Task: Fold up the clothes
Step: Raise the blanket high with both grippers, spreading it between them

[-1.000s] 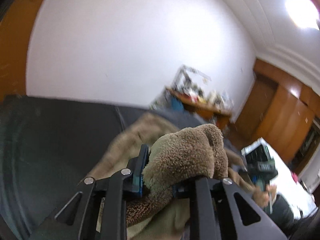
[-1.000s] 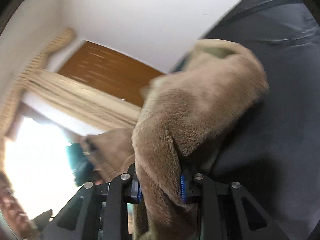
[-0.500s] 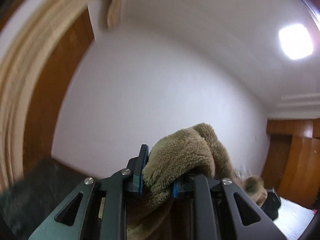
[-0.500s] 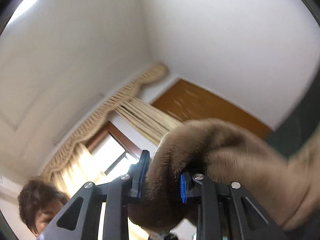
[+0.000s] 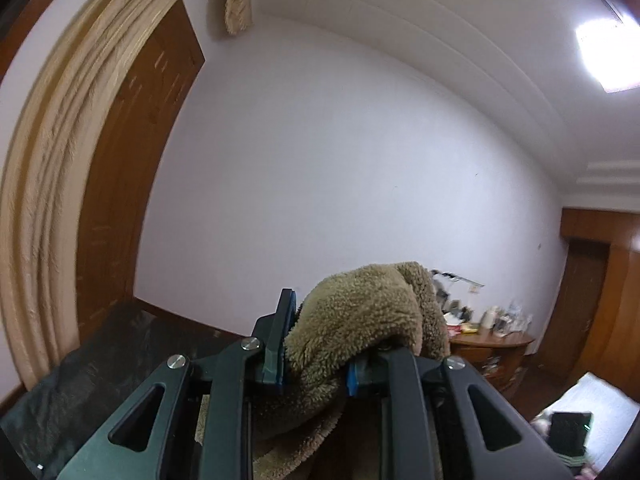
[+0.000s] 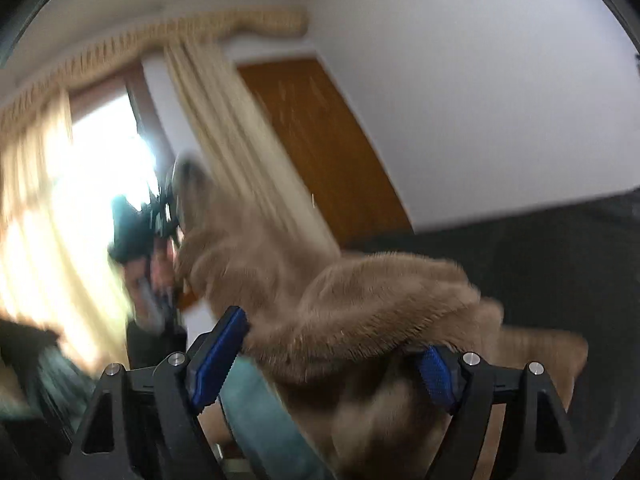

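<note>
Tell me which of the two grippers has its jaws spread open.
The right gripper: its blue pads stand wide apart, with the tan fleece garment draped loosely over them. The left gripper is clamped tight on a bunched fold.

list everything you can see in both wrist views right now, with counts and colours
fleece garment: one, tan, held up between both grippers
dark cover: one, black-grey, spread under the garment
curtains: cream, beside the bright window
wood door panel: one, brown, next to the curtain
white wall: behind everything
ceiling light: one, white, upper right
cluttered dresser: one, brown, far right
left gripper: black, blue pads, clamped on the fleece
right gripper: black, blue pads, jaws wide, fleece draped across
hand: blurred, on the left gripper's handle
</note>
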